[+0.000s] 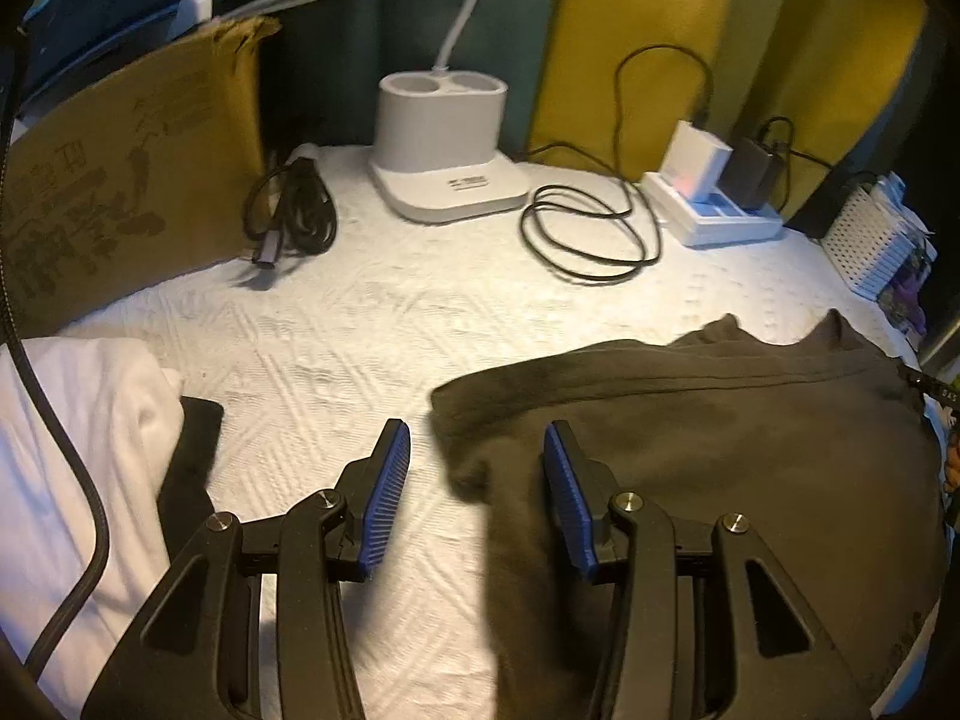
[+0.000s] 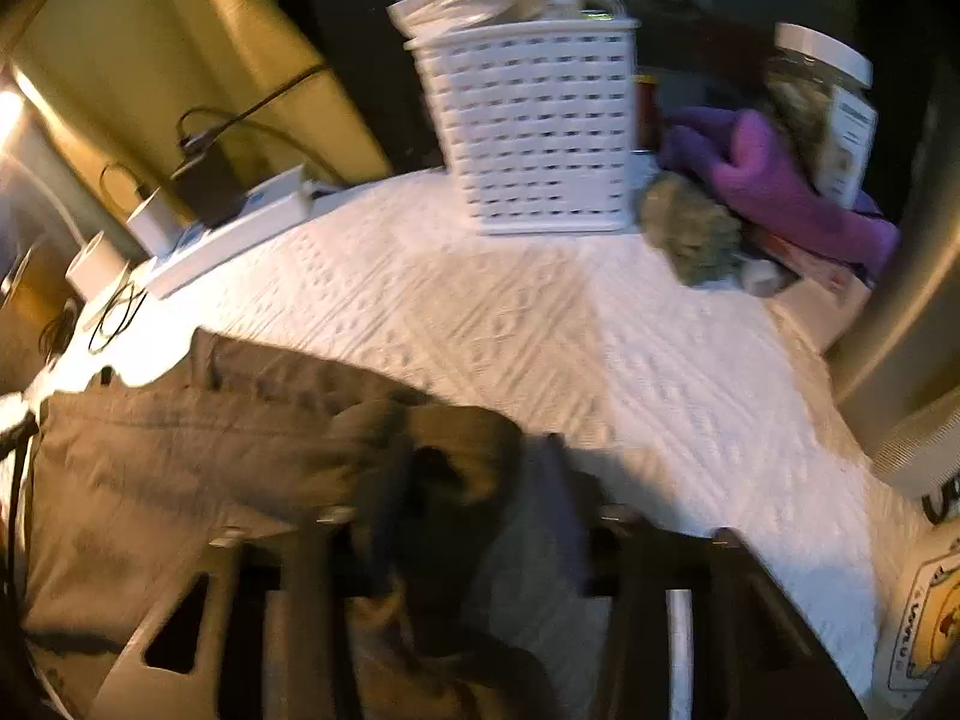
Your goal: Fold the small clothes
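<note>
A dark olive garment (image 1: 720, 450) lies spread on the white textured cover (image 1: 360, 330). My left gripper (image 1: 477, 456) hovers open over the garment's left edge: its right blue pad (image 1: 564, 498) is above the cloth and its left one above bare cover, neither pressing. In the right wrist view, which is motion-blurred, the same garment (image 2: 180, 450) fills the lower left. My right gripper (image 2: 474, 492) stands open at its right edge. A bunched fold (image 2: 444, 462) sits by the left finger, with white cover showing before the right finger.
Folded white cloth (image 1: 72, 450) and a black piece (image 1: 192, 456) lie at the left. Behind are a cardboard box (image 1: 120, 180), a white lamp base (image 1: 444, 138), coiled cables (image 1: 588, 234) and a charger dock (image 1: 714, 192). A white basket (image 2: 534, 132), purple cloth (image 2: 774, 180) and a jar (image 2: 828, 108) stand at the back right.
</note>
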`<state>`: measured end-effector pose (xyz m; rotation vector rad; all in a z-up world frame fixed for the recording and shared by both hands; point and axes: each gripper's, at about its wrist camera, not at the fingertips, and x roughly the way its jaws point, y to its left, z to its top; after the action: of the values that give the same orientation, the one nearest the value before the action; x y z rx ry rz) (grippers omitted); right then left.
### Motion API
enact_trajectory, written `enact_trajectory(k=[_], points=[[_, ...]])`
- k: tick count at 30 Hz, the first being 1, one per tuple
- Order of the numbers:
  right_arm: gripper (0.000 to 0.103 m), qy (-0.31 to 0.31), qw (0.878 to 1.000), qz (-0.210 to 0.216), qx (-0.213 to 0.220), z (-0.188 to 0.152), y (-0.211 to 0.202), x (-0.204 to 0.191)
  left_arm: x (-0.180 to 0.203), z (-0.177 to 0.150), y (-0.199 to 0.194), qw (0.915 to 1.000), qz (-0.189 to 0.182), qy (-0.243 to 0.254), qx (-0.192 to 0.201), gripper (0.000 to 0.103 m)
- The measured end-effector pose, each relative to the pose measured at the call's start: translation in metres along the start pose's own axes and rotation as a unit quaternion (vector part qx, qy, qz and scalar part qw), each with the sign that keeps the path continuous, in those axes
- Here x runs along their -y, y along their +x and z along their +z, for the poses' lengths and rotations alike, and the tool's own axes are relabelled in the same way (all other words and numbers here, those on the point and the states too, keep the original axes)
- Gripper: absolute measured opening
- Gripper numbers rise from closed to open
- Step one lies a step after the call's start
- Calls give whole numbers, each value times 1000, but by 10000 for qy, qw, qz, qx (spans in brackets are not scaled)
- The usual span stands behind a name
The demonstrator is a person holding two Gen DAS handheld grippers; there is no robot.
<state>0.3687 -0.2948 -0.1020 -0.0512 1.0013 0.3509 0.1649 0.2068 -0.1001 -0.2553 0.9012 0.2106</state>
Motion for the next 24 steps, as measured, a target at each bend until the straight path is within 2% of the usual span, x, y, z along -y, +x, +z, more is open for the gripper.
enact_trajectory(k=[4,5,7,8,11,17,18,20,21,22,23,24], points=[[12,-548,9963,-642,161,12,7,-17,-1,1,10,9997,-224,69,-30,46],[12,-681,9941,-826,176,15,11,-21,2,1,13,9997,-172,174,-45,45],[12,-777,9914,-1037,164,18,18,-21,7,2,16,9992,-46,386,45,31],[12,-806,9900,-1148,145,20,22,-21,8,3,18,9988,91,463,85,21],[12,-772,9889,-1264,97,22,26,-19,6,9,21,9988,118,449,125,10],[13,-736,9873,-1410,25,19,14,-19,7,20,14,9992,229,272,165,10],[18,-727,9871,-1427,24,16,10,-18,8,20,9,9994,179,231,210,10],[55,-689,9865,-1485,16,10,0,-19,13,20,-5,9992,70,243,318,12],[85,-667,9867,-1484,43,6,-5,-20,16,19,-10,9989,45,289,359,19],[87,-668,9869,-1468,109,1,-12,-21,20,18,-16,9985,26,354,409,25],[87,-671,9870,-1458,108,-5,-20,-21,25,15,-24,9980,-19,406,477,42],[87,-685,9869,-1457,95,-10,-25,-22,27,12,-30,9976,-83,420,536,53]])
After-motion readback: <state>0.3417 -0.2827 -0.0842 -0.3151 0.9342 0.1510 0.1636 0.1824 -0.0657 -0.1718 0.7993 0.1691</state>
